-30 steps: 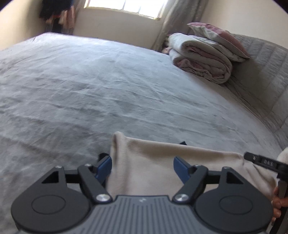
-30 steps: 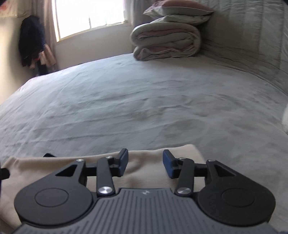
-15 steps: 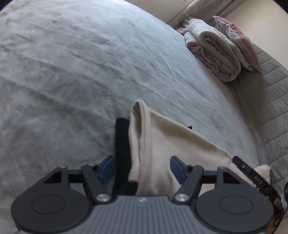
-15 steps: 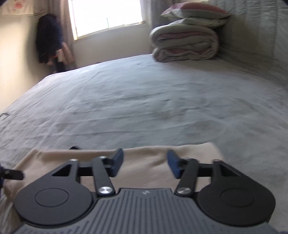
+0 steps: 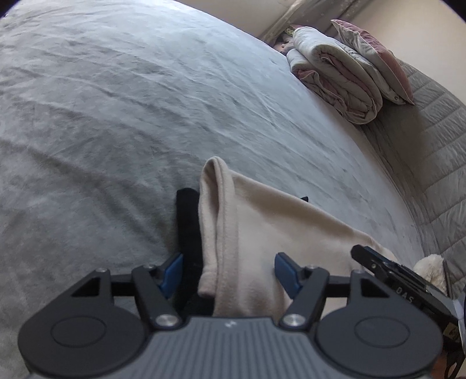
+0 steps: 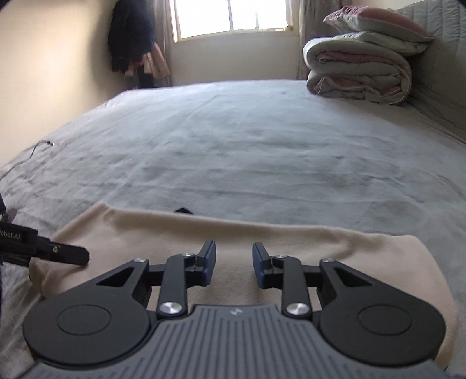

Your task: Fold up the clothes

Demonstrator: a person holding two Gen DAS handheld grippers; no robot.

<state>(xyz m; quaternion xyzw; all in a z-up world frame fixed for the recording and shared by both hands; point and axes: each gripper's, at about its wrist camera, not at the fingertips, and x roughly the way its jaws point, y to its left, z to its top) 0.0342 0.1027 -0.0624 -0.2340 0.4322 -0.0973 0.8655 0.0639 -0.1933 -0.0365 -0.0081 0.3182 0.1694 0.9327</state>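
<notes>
A beige garment (image 5: 276, 230) lies folded on the grey bed, with a black garment (image 5: 188, 221) showing under its left edge. My left gripper (image 5: 228, 271) is open, its jaws wide apart over the beige garment's left folded edge and the black strip. In the right wrist view the beige garment (image 6: 291, 242) spreads across the near bed, and my right gripper (image 6: 234, 262) is open and empty just above its middle. The left gripper's finger (image 6: 58, 253) reaches over the garment's left end. The right gripper (image 5: 387, 271) shows at the right edge of the left wrist view.
The grey bedspread (image 6: 247, 145) stretches far ahead. A rolled duvet (image 6: 358, 73) with a pink pillow (image 6: 375, 17) sits at the far right by the padded headboard (image 5: 431, 151). Dark clothes (image 6: 131, 38) hang by the window. A thin cable (image 6: 35, 148) lies at the left.
The left gripper tilted down and shifted to the garment's left edge, so the black garment came into view. The right gripper rose a little over the beige garment; its jaws stayed open.
</notes>
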